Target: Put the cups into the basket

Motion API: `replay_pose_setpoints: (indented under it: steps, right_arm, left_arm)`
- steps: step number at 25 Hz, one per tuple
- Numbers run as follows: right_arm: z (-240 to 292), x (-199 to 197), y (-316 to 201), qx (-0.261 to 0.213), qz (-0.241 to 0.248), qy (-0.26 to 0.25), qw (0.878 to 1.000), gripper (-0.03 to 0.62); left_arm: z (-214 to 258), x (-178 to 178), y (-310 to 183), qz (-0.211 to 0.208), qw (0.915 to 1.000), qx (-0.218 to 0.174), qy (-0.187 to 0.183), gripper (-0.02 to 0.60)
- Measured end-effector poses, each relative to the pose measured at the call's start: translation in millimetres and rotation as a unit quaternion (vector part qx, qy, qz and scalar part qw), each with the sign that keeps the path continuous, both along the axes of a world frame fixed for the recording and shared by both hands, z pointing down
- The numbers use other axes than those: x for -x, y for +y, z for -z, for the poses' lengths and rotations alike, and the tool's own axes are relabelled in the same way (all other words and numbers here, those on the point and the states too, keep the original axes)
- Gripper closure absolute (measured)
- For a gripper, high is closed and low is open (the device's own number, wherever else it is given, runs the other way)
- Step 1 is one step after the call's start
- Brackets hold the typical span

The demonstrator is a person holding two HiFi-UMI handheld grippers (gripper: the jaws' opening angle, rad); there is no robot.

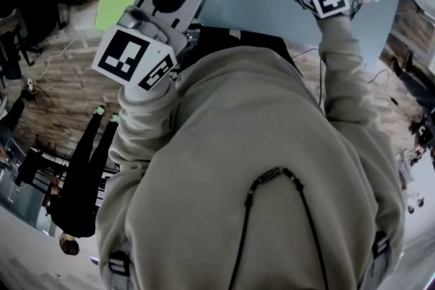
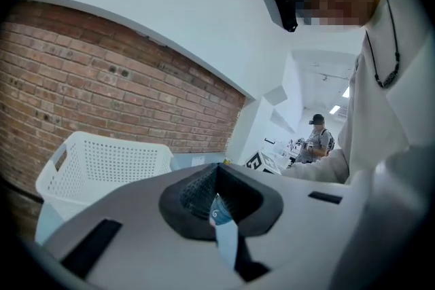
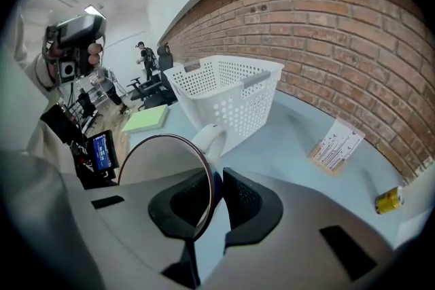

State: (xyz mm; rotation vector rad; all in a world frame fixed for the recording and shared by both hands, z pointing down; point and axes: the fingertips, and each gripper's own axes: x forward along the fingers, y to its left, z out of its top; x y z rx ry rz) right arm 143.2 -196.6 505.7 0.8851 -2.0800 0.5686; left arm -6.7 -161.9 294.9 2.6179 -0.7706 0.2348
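Right tool (image 3: 216,181) pinching cup (image 3: 163,159) rim, basket (image 3: 234,95) beyond

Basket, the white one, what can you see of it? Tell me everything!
The basket is white and looks like plastic. Its walls are full of little holes, with a smooth rim and a handle slot near the rim. It stands upright on the light blue table, close to the brick wall. Only the table can be seen touching it. Its bottom is hidden.
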Motion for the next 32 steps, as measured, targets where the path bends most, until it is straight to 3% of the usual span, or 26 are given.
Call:
replay_pose_setpoints:
  steps: [7,14,18,23,25,28,32]
  right_arm:
    - [44.1,6.1,36.1,-0.029,0.001,0.003,1.0,0.54]
    - [102.1,18.2,41.5,-0.082,0.005,-0.013,0.997,0.54]
    - [134.6,26.8,44.6,-0.108,0.01,-0.024,0.994,0.54]
    - [163.9,40.9,35.7,-0.129,0.017,-0.036,0.991,0.54]
    - [175.2,49.3,26.5,-0.138,0.027,-0.038,0.989,0.54]
    - [186.6,58.5,21.3,-0.148,0.045,-0.035,0.987,0.54]
    - [196.8,68.6,14.9,-0.153,0.053,-0.038,0.986,0.54]
  left_arm:
    - [50.3,-5.1,3.9,-0.029,0.9982,-0.04,0.035,0.586]
    - [72.4,-5.7,6.9,-0.099,0.9922,-0.051,0.057,0.586]
    - [75.8,-5.2,6.6,-0.1,0.9913,-0.065,0.054,0.586]
    - [102.9,4.0,2.9,-0.098,0.9826,-0.117,0.105,0.586]
    - [108.4,7.0,-7.7,-0.091,0.9823,-0.131,0.098,0.586]
    - [103.6,7.2,-12.5,-0.089,0.984,-0.132,0.08,0.586]
    - [102.8,11.0,-9.2,-0.088,0.9846,-0.113,0.1,0.586]
